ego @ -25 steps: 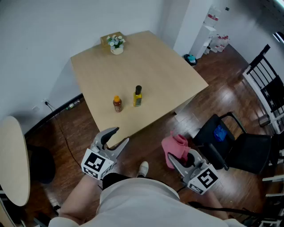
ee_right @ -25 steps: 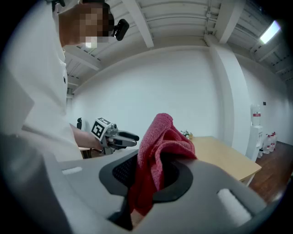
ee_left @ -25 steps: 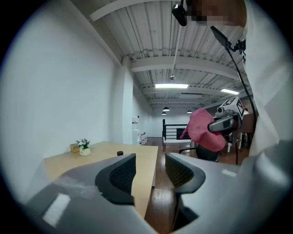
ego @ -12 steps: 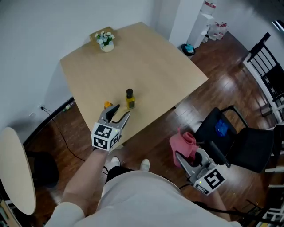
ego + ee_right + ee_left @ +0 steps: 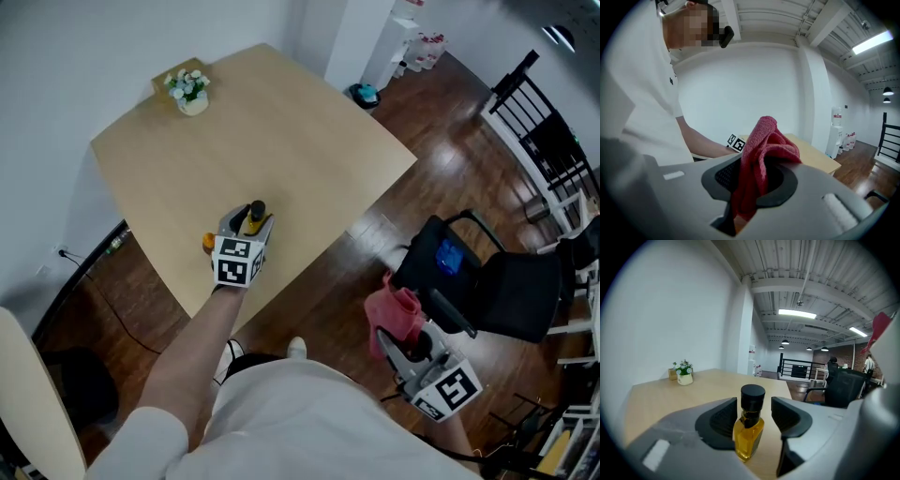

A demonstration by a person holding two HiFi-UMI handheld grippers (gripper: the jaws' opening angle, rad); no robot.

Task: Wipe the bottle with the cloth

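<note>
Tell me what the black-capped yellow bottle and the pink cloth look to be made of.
The bottle looks like clear glass or hard plastic, glossy: yellow liquid shows through; which, I cannot tell. Its cap is matte black, probably plastic. The cloth looks like soft terry or microfibre fabric: nubby surface, limp folds.

Your L arm (image 5: 187, 356) is stretched fwd, L gripper (image 5: 249, 223) roughly level, jaws opening w/ the yellow bottle (image 5: 749, 434) between them, pads clear of its cap. R gripper (image 5: 397, 345) sits low by your side, jaws clamped on the red cloth (image 5: 761, 150).
</note>
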